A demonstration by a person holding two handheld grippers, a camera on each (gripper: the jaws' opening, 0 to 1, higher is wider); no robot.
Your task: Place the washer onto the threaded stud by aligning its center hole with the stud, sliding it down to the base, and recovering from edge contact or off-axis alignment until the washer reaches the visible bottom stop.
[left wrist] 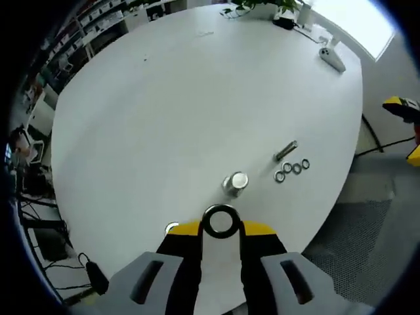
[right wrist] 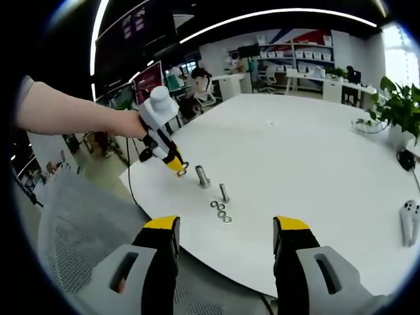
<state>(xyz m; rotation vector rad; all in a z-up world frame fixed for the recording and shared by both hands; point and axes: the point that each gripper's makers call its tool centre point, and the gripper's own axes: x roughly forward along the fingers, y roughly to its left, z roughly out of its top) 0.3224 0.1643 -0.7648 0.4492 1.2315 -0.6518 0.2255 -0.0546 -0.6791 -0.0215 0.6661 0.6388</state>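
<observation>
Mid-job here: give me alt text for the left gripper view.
The left gripper holds a washer between its yellow-tipped jaws, just short of an upright stud on the white table. Three loose washers and a lying bolt sit to the right.

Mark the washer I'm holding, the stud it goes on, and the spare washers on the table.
washer (left wrist: 220, 221): left gripper view, on its metal ring, held between the jaws.
stud (left wrist: 235, 183): left gripper view, on its top end.
spare washers (left wrist: 292, 169): left gripper view, on the middle ring of the row of three.
</observation>
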